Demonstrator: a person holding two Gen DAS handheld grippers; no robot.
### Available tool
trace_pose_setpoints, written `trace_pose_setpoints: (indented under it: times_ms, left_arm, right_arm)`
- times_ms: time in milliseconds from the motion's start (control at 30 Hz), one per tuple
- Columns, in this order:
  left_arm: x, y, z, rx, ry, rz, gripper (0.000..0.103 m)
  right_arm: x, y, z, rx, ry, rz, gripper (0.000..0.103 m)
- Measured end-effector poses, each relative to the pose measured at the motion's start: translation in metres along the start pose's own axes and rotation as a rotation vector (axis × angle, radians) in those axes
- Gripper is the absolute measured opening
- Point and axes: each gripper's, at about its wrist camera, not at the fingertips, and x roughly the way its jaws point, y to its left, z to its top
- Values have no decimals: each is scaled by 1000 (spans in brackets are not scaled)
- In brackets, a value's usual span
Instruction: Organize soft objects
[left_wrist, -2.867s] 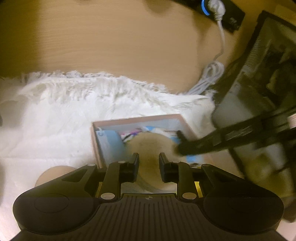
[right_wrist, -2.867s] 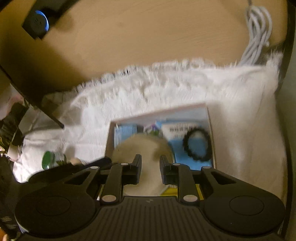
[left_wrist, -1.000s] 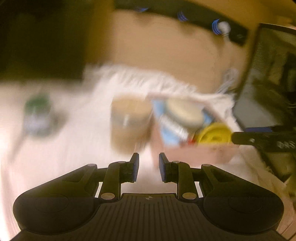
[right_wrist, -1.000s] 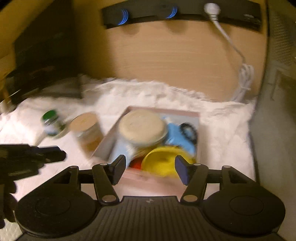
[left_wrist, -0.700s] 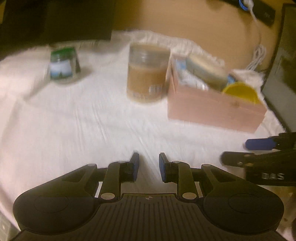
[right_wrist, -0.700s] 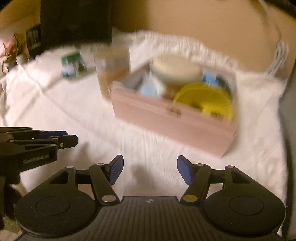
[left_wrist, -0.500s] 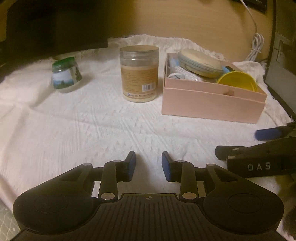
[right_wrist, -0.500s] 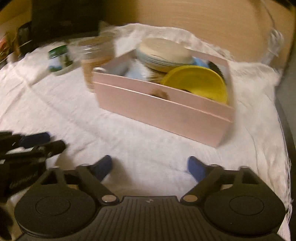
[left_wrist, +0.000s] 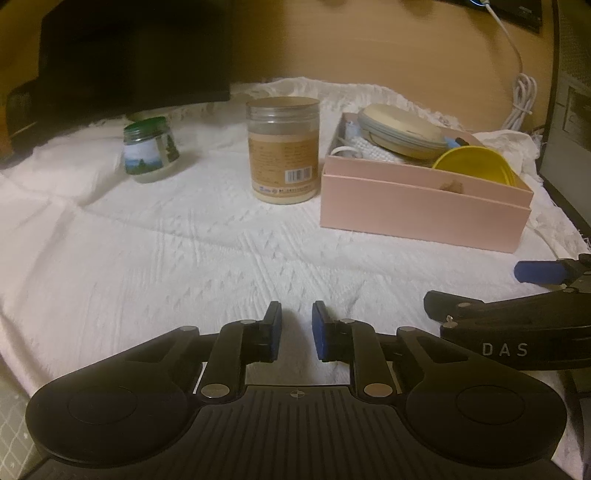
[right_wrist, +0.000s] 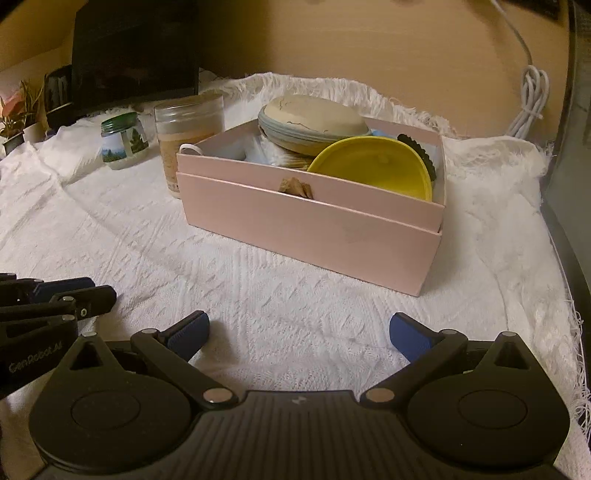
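Observation:
A pink box stands on the white cloth. It holds a round beige pouch, a yellow lid and a black scrunchie. My left gripper hovers low over the cloth in front of the box, jaws nearly closed and empty. My right gripper is wide open and empty, in front of the box. Each gripper shows at the edge of the other's view.
A tall beige jar stands left of the box. A small green-lidded jar stands further left. A dark monitor is at the back left. A white cable hangs at the back right.
Both grippers have pulled back from above the box and dropped low over the cloth. The right gripper has opened wide. The left jaws stay nearly closed.

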Motion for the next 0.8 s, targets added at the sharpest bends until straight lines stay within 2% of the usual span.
trace_pose_setpoints:
  times_ms: [100,233,400,800]
  left_arm:
    - [-3,-2,-3,7,-1,-29,21]
    - [-5,-14,-9,53,-37,18,21]
    - [-2,-14,-7,3,-34,31,21]
    - [-1,-9,-4,-28,-19,11,21]
  right_arm:
    - [1,-2,1,9,0,5,103]
    - [1,-1,1,9,0,3,103]
    - [1,-1,0,10,0,3,103]
    - [1,-1,0,11,0,3,103]
